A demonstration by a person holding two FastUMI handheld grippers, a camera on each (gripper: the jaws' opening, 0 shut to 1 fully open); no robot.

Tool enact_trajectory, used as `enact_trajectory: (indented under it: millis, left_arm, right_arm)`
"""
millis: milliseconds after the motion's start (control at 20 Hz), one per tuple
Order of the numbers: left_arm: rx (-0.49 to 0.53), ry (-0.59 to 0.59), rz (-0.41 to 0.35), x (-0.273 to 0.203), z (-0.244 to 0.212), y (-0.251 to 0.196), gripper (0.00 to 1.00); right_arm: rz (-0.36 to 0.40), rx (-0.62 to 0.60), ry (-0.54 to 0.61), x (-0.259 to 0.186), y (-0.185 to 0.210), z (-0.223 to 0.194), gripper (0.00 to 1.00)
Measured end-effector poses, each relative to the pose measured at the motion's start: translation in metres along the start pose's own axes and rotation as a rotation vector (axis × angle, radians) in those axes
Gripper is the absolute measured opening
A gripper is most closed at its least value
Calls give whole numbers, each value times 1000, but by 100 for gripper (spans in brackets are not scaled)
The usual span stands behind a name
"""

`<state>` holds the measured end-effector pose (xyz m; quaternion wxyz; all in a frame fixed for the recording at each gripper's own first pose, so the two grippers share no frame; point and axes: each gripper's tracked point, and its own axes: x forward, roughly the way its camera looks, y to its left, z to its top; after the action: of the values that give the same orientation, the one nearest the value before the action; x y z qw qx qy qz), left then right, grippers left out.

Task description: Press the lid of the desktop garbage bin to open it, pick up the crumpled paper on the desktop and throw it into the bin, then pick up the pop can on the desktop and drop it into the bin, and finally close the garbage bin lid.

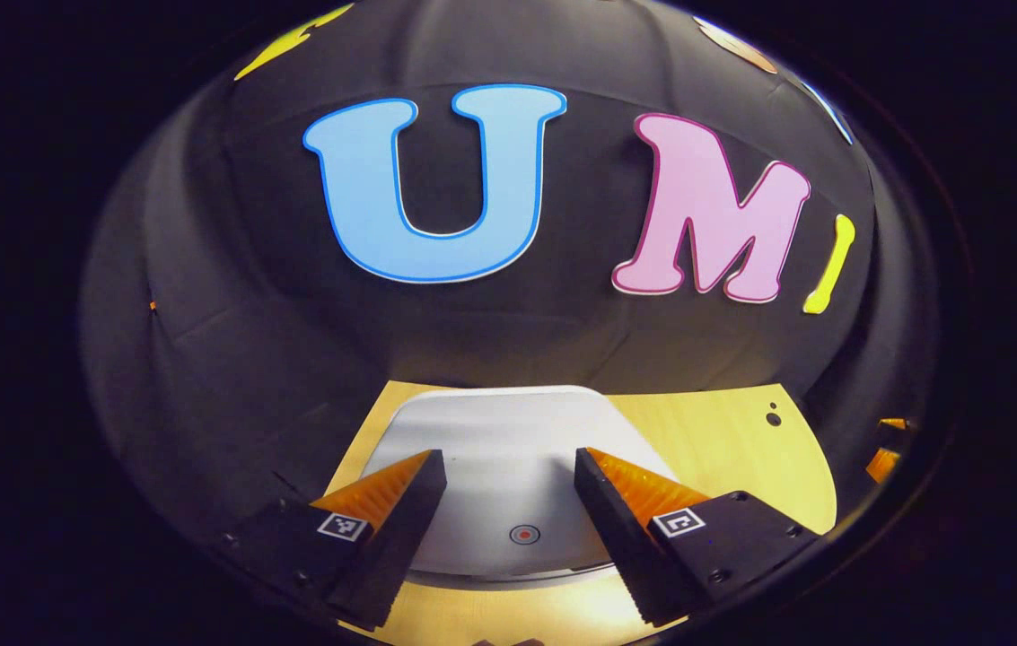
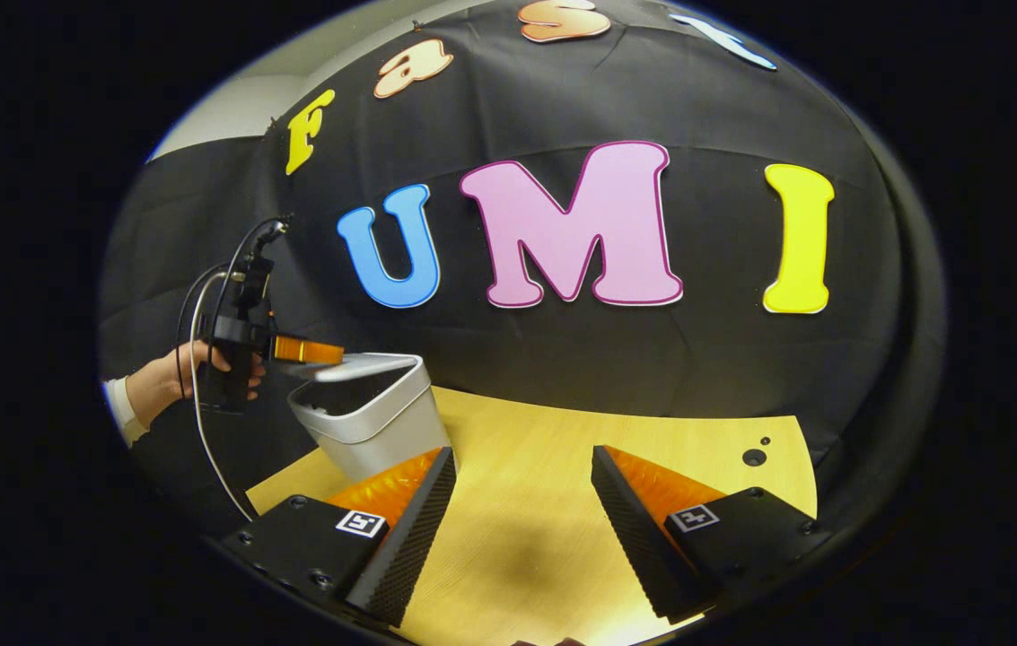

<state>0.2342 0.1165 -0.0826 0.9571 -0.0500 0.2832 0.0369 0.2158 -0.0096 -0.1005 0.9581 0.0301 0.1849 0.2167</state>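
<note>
The grey desktop bin [image 2: 378, 429] stands on the wooden table [image 2: 544, 520] at the left of the right gripper view. Its lid [image 2: 363, 365] sits tilted, with a dark gap showing under it. A hand [image 2: 165, 381] holds my left gripper [image 2: 309, 350] right at the lid's near edge. In the left gripper view the pale lid [image 1: 508, 431] lies just below my left gripper [image 1: 509, 455], which is open and holds nothing; a small red round mark [image 1: 524, 534] sits on the lid between the fingers. My right gripper [image 2: 523, 453] hangs open over bare table to the right of the bin.
The black cloth wall closes the back of the table. Small dark holes [image 2: 753, 456] mark the table's back right corner. A cable [image 2: 203, 431] loops down from the left gripper's handle beside the bin.
</note>
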Motion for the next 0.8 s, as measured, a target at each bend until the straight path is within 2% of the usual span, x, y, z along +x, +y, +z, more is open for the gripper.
enact_trajectory:
  millis: [150, 200, 350, 450, 600, 650, 700, 800]
  left_arm:
    - [11, 61, -10, 4, -27, -6, 99]
    - [20, 35, -13, 8, -21, -4, 100]
    - [9, 52, 10, 7, -28, -2, 100]
    - [-29, 38, 38, 11, -30, 0, 99]
    - [30, 11, 66, 10, -36, 0, 98]
    - [45, 7, 54, 10, -36, -7, 98]
    - [60, -2, 36, 9, -35, -12, 93]
    - [33, -21, 26, 8, -29, -15, 92]
  right_arm:
    - [16, -6, 9, 0, 4, -6, 98]
    - [15, -8, 10, 0, 3, -6, 98]
    - [13, -7, 5, -1, 0, -6, 98]
    - [16, 9, -1, -3, -1, -6, 98]
    - [19, 22, 2, -8, 1, -10, 98]
    - [18, 19, 2, -11, 0, -11, 98]
    - [16, 15, 1, -14, 0, -11, 98]
    - [12, 9, 2, -19, -1, -13, 98]
